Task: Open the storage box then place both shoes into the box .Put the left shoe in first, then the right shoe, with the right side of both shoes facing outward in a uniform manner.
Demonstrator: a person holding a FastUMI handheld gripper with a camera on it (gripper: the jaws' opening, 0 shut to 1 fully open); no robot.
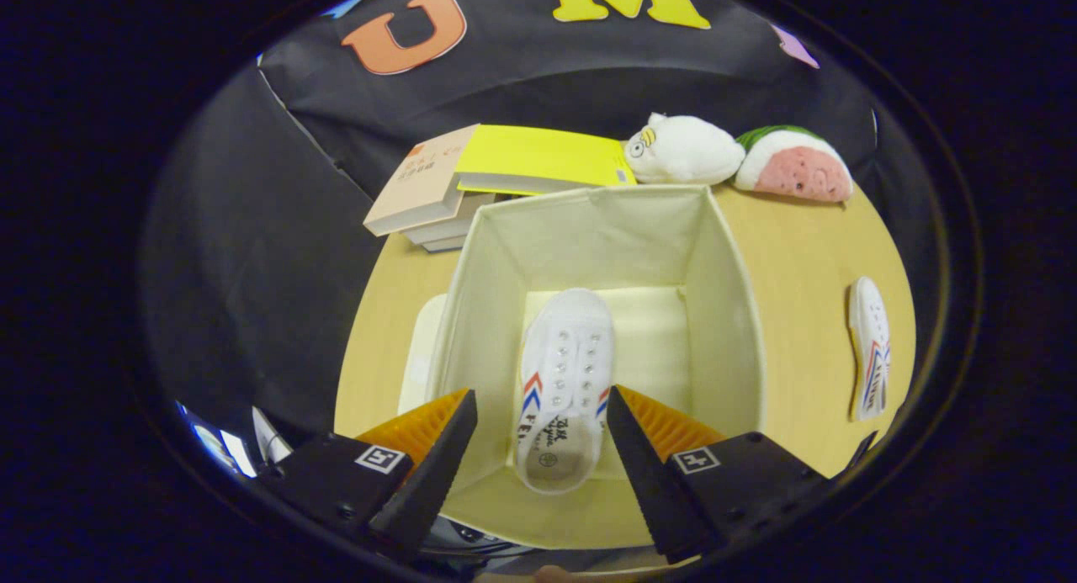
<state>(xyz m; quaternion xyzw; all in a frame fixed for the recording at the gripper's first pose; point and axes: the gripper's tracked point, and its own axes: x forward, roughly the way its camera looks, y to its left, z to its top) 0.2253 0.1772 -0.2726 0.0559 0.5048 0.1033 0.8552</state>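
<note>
Gripper (541,415) fingers apart, empty, above box (728,314); 1 shoe (562,381) inside, between fingers; other shoe (870,347) on table

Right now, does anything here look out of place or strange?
Nothing looks damaged or spilled. One shoe lies in the open storage box, between the open gripper's fingers. The second shoe lies on its side on the table, waiting.

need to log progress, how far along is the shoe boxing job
Done: the storage box is open and one shoe lies inside it, toe pointing away. In hand: nothing; the claw is open above that shoe, fingers apart and not pressing it. Left: the second shoe lies on the table beside the box.
</note>
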